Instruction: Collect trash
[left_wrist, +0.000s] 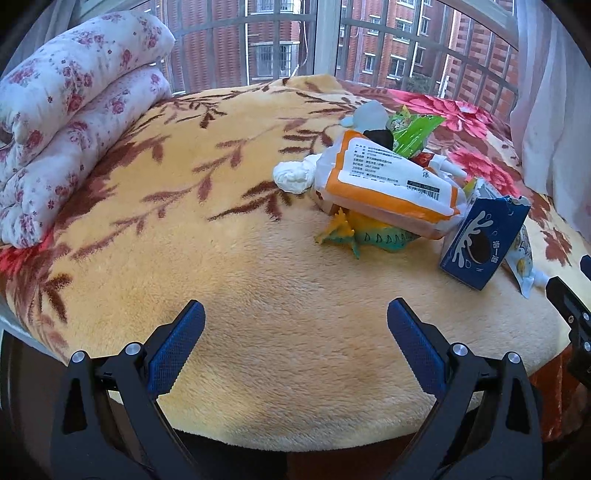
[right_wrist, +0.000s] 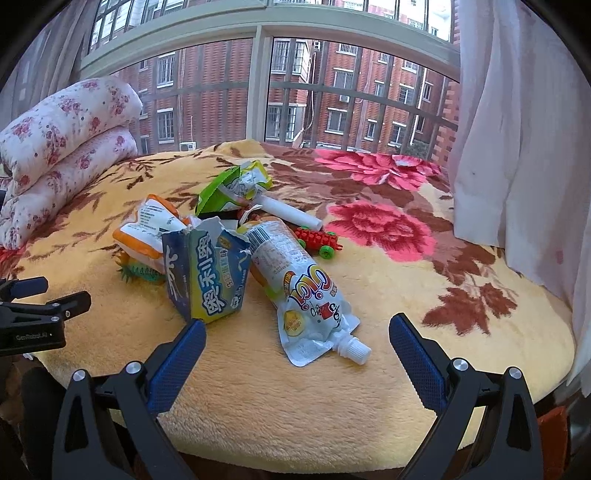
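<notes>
A: Where's the trash?

B: Piled on the bed (right_wrist: 369, 424), around the torn blue box (right_wrist: 205, 275). The white drink pouch (right_wrist: 308, 299) lies just right of it, the orange-edged bag (left_wrist: 388, 181) behind it on a toy dinosaur (left_wrist: 364, 236).

A: And your fingers?

B: Your left gripper (left_wrist: 295, 321) and right gripper (right_wrist: 297, 334) are both spread wide, holding nothing, short of the box.

Big barred bay window (right_wrist: 258, 85) looking out at red brick apartment blocks (right_wrist: 354, 92), daylight coming in, sheer white curtain (right_wrist: 517, 147) on the right, fuzzy yellow floral blanket (left_wrist: 258, 295), folded flowery white quilt (left_wrist: 66, 122).
</notes>
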